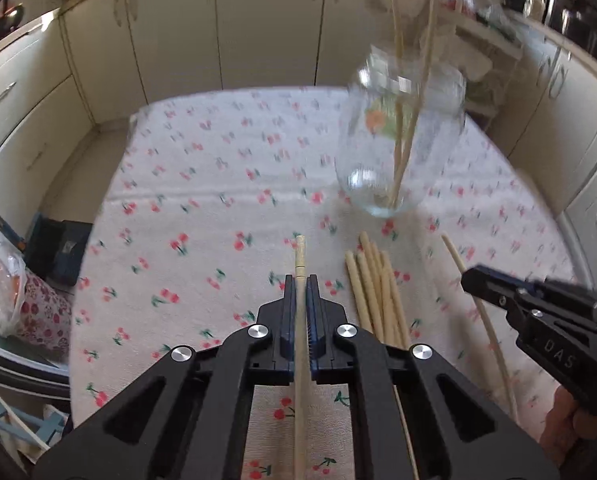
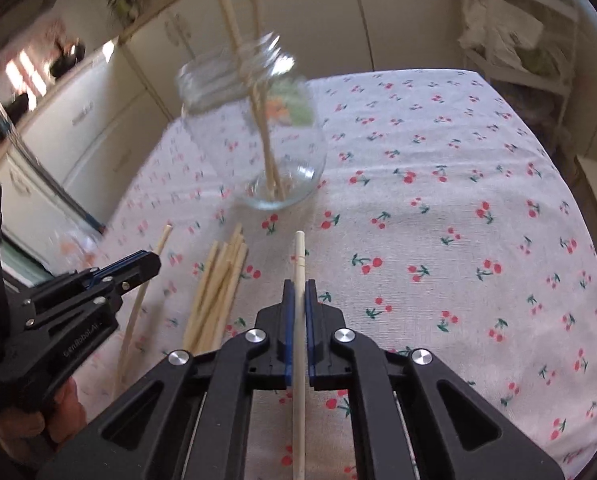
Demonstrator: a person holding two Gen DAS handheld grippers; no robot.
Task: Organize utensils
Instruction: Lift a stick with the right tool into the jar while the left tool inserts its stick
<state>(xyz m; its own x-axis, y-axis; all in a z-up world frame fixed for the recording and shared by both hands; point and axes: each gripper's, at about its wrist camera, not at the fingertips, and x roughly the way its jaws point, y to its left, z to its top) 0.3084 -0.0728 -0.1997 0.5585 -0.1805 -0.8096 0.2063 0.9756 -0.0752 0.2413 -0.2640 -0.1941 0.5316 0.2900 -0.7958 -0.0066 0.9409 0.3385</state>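
In the left wrist view, the left gripper (image 1: 300,280) is clenched on a single chopstick (image 1: 299,256), which runs straight up between the pads and sticks out a little past the tips toward 12 o'clock. A glass jar (image 1: 398,148) stands on the cherry-print surface (image 1: 202,208) at about 1 o'clock from the gripper, blurred, with what look like two or three chopsticks already standing in it. A loose bundle of chopsticks (image 1: 372,284) lies flat just beside the gripper at 2 o'clock. Further out at 3 o'clock the right gripper (image 1: 471,279) comes in from the edge, with another stick crossing under it.

In the right wrist view, the right gripper (image 2: 299,282) is likewise clenched on its own chopstick (image 2: 298,256), the tip pointing to 12 o'clock. The jar (image 2: 258,148) sits at 11 o'clock, tilted by the lens and smeared. The bundle (image 2: 218,284) lies at 9 to 10 o'clock, and the left gripper (image 2: 148,264) shows at 9 o'clock with its stick running through it.

Judging by this, the step in hand is carrying picked-up chopsticks to the jar. The next move calls for lifting each stick clear of the surface, tipping it upright over the jar mouth, and letting go only once the lower end is inside. The two sticks should go in one after the other so the grippers do not crowd the narrow opening.
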